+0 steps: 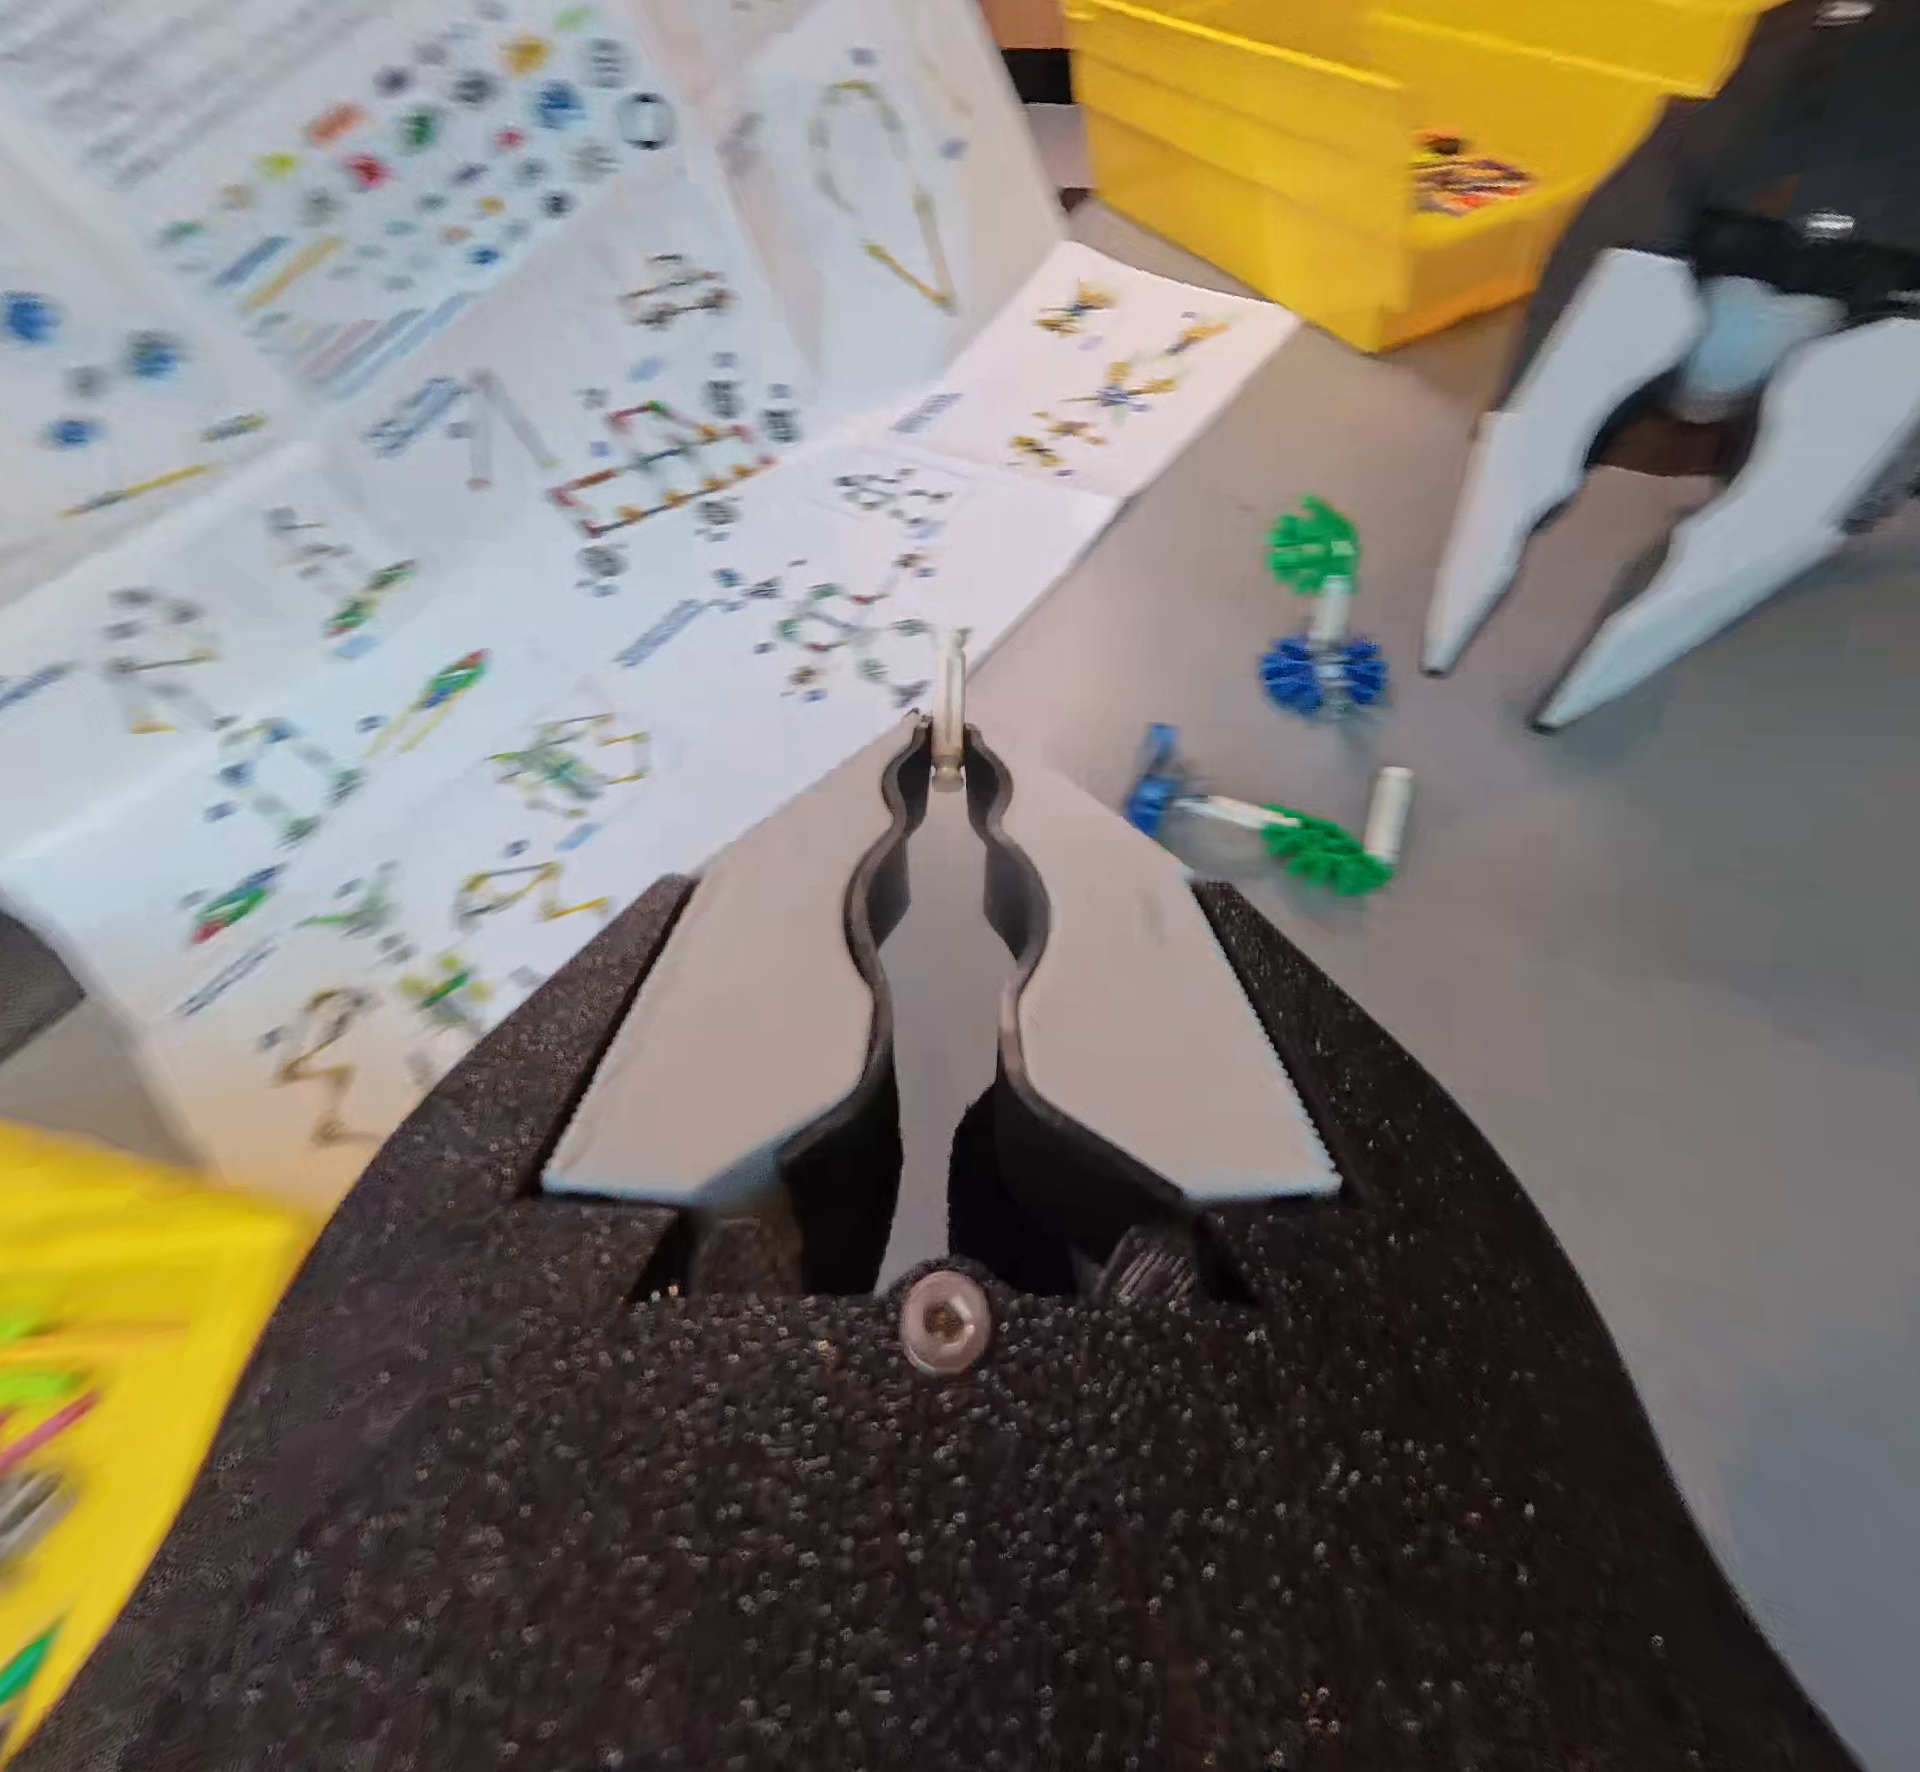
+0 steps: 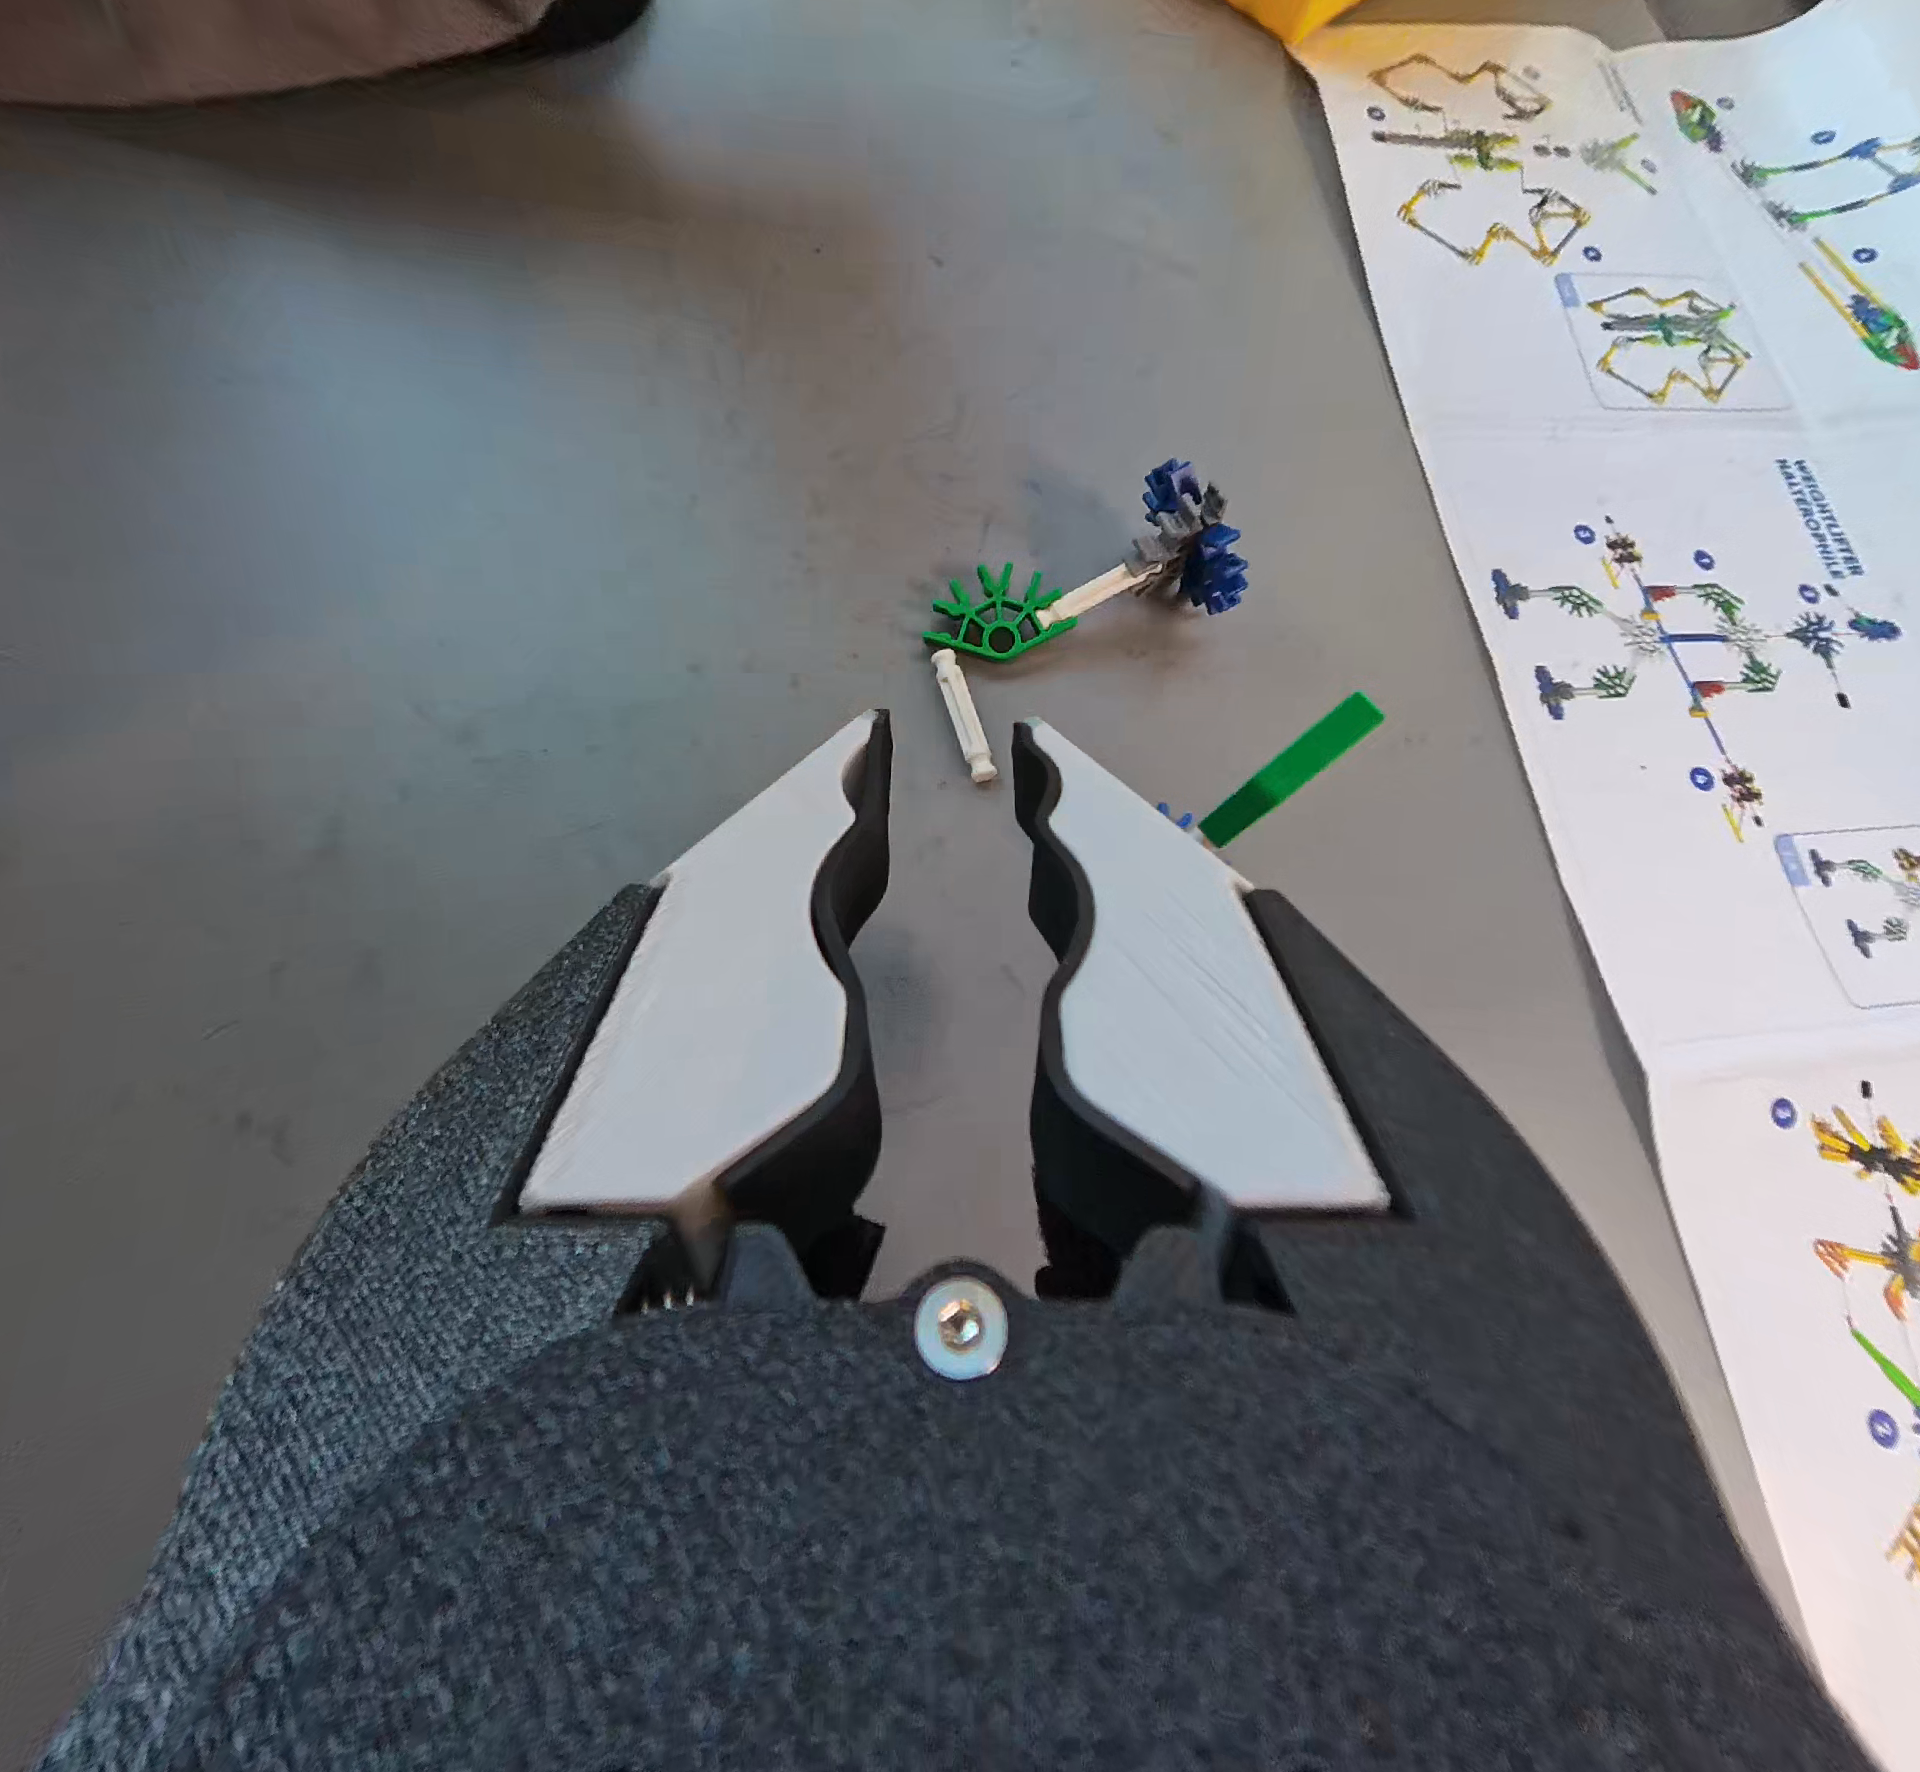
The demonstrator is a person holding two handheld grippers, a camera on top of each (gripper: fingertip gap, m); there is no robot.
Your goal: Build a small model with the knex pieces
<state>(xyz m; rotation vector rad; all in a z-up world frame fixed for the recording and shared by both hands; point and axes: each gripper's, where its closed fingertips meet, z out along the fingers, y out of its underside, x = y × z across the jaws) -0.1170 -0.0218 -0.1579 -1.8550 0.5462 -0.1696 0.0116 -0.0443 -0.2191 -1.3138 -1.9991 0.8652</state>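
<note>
Aloft, left gripper [image 1: 945, 735] pinches a white rod [image 1: 948, 683]

white rod [image 1: 948, 723] pinched upright in left tool [image 1: 943, 743] | second white rod [image 2: 963, 716] flat (table), between right tool's [image 2: 951, 748] parted tips

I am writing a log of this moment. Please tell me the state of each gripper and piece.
left gripper: shut on a white rod
right gripper: open, empty
loose white rod: flat on the table, just ahead of the right gripper's fingertips
green connector: joined by a rod to blue connector
</note>
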